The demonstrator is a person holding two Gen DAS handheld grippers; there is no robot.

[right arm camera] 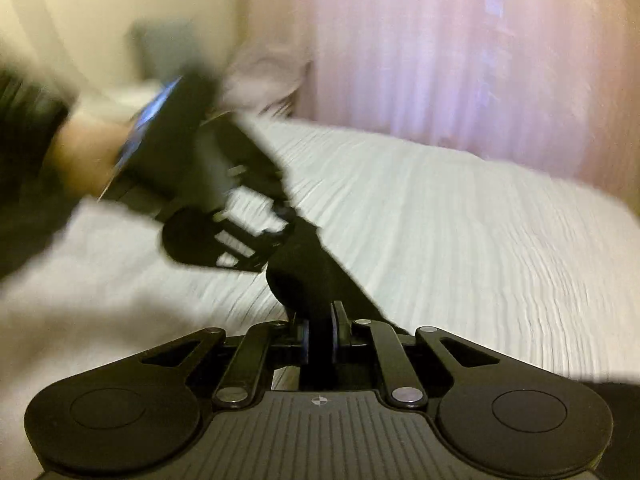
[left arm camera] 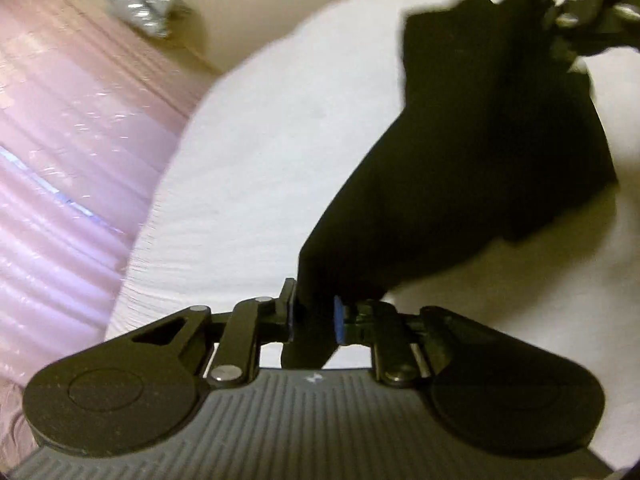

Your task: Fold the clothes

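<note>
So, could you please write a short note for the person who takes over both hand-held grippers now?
Left hand-held gripper: shut on one edge of the black garment.
Right hand-held gripper: shut on another part of the same garment.
The garment hangs stretched between both, partly lifted above the white bedsheet.
Done: both grips taken, cloth raised.
Left: no fold is visible yet; probably lay it flat on the sheet and fold it. The views are blurred.
</note>
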